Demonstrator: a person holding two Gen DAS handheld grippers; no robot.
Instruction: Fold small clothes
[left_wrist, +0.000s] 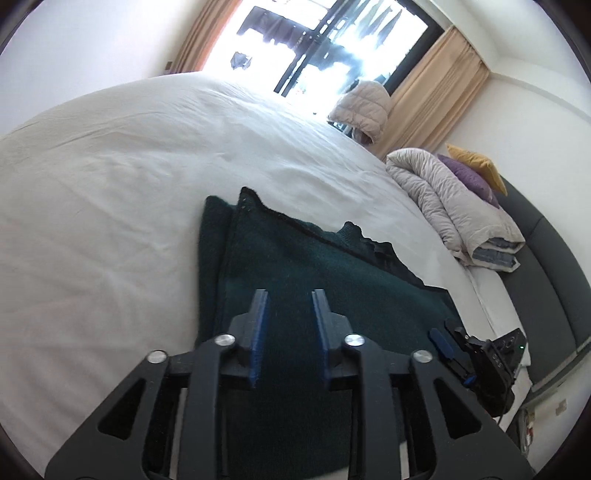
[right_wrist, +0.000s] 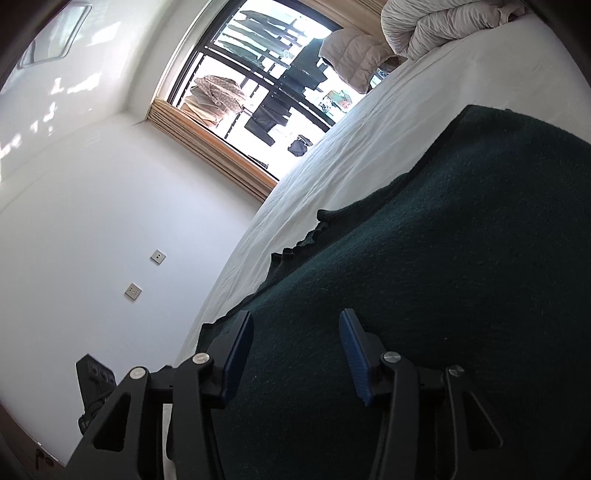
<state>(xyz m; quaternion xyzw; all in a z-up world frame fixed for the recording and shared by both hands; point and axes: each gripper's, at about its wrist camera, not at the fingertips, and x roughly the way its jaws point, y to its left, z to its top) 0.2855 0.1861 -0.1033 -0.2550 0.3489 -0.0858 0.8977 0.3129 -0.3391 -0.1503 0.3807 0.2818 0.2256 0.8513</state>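
A dark green knitted garment lies spread on the white bed sheet, with one side folded over along a seam. My left gripper is open and empty, just above the garment's near part. In the left wrist view the right gripper sits at the garment's right edge. In the right wrist view my right gripper is open and empty, low over the garment, near its wavy hem.
A rolled grey duvet with purple and yellow pillows lies at the head of the bed. A dark headboard runs along the right. A window with beige curtains is beyond the bed. A white wall stands beside the bed.
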